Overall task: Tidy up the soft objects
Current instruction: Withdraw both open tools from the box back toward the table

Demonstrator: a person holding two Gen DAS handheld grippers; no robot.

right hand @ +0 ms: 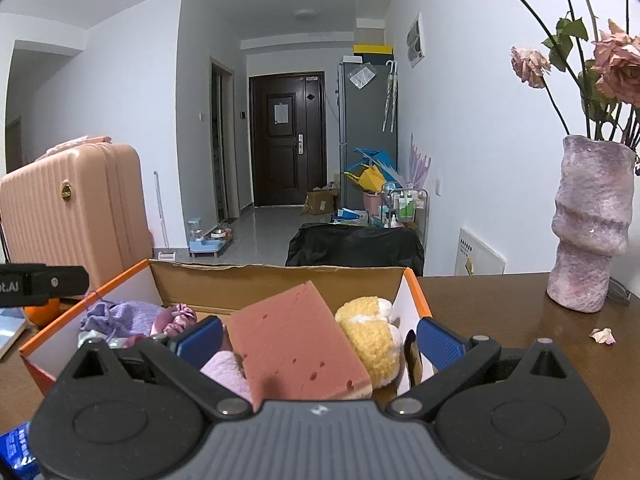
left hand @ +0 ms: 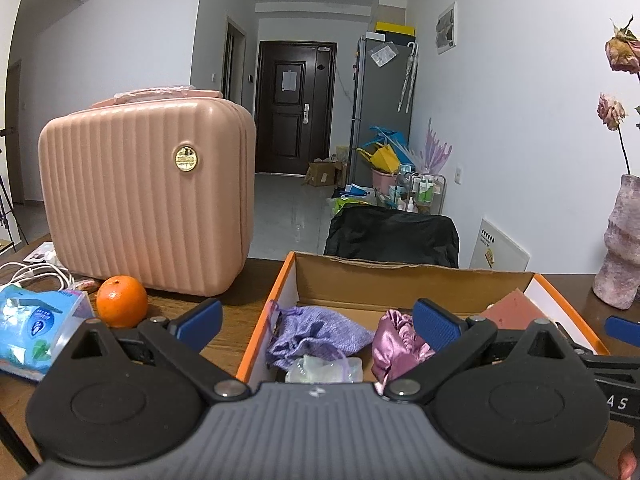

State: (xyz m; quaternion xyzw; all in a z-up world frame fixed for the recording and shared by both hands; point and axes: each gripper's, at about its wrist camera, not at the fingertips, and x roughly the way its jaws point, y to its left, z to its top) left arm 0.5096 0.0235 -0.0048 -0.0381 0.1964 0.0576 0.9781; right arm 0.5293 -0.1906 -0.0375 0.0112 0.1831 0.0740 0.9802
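A: Left wrist view, entry?
B: Left gripper (left hand: 316,322) was spread, empty, above the orange-rimmed cardboard box (left hand: 260,332); crumpled lilac knit pouch (left hand: 316,334) lay directly ahead inside.

A: Right wrist view?
B: Right gripper (right hand: 320,338) released, empty; pink rectangular sponge (right hand: 296,340) lay between its fingers, long axis slanting away, nearer this hand.

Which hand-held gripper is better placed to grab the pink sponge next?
The right one. The right hand-held gripper is open with the pink sponge directly between its fingers inside the cardboard box. The left hand-held gripper, also open, faces the purple pouch at the box's other end.
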